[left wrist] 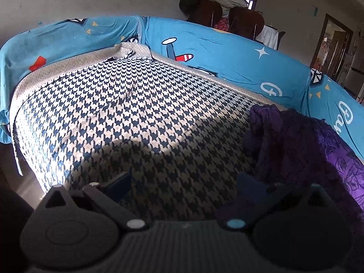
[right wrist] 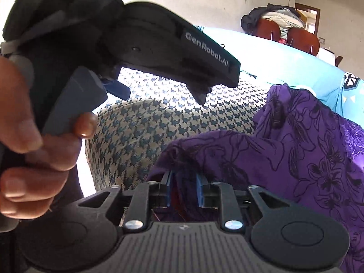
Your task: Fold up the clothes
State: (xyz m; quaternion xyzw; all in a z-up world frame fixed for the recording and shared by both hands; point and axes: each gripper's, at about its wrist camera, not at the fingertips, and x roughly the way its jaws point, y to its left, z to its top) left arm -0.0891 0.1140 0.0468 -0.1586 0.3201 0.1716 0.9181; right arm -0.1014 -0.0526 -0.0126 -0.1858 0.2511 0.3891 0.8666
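My right gripper [right wrist: 184, 187]: blue pads slightly apart, crumpled purple floral-print garment [right wrist: 295, 145] between them. My left gripper [left wrist: 184, 182]: jaws wide apart over houndstooth-patterned bedspread [left wrist: 127, 113].

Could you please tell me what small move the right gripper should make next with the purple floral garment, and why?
Probably close the right gripper on the fold between its blue pads: the crumpled purple floral garment lies bunched, unspread, on the houndstooth-patterned cover, and the jaws stand slightly apart around its cloth. The left gripper hangs open over the cover, holding nothing.
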